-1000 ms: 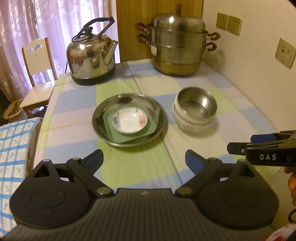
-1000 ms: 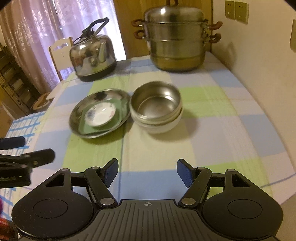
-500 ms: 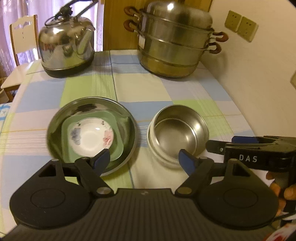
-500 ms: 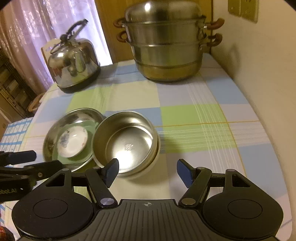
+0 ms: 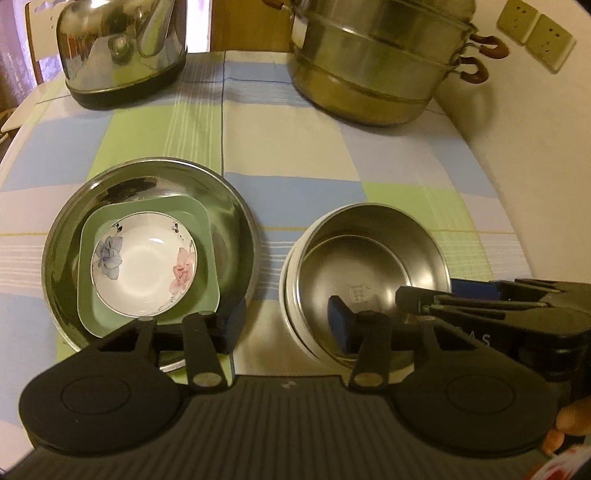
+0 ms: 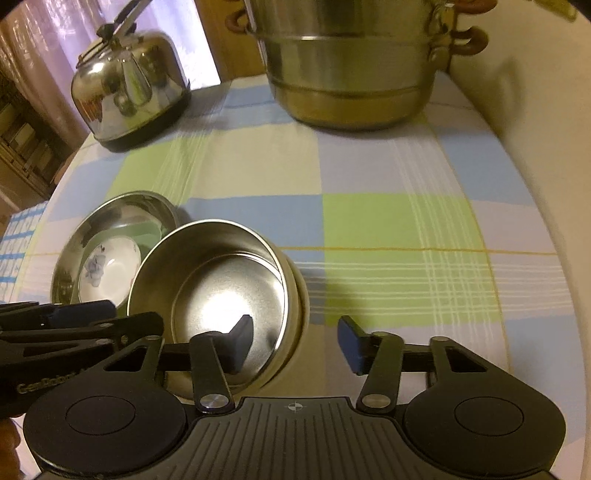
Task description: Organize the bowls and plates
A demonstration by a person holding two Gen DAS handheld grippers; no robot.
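A steel bowl (image 5: 369, 258) sits nested in a white bowl (image 5: 286, 295) on the checked tablecloth. My left gripper (image 5: 285, 326) straddles the stack's near left rim, one finger inside the steel bowl and one outside. Its jaws are closing and the pads are still apart from the rim. My right gripper (image 6: 295, 343) straddles the right rim of the steel bowl (image 6: 221, 295) the same way, closing, with a gap at each pad. To the left a steel plate (image 5: 236, 236) holds a green square plate (image 5: 207, 236) with a white floral bowl (image 5: 144, 266) on top.
A steel kettle (image 5: 122, 51) stands at the back left and a tall steamer pot (image 5: 373, 62) at the back right. A wall with sockets (image 5: 535, 33) runs along the right side. Bare tablecloth (image 6: 406, 240) lies to the right of the bowls.
Both grippers have come forward and down onto the bowl stack, and their jaws have narrowed around its rim. The dishes have not shifted.
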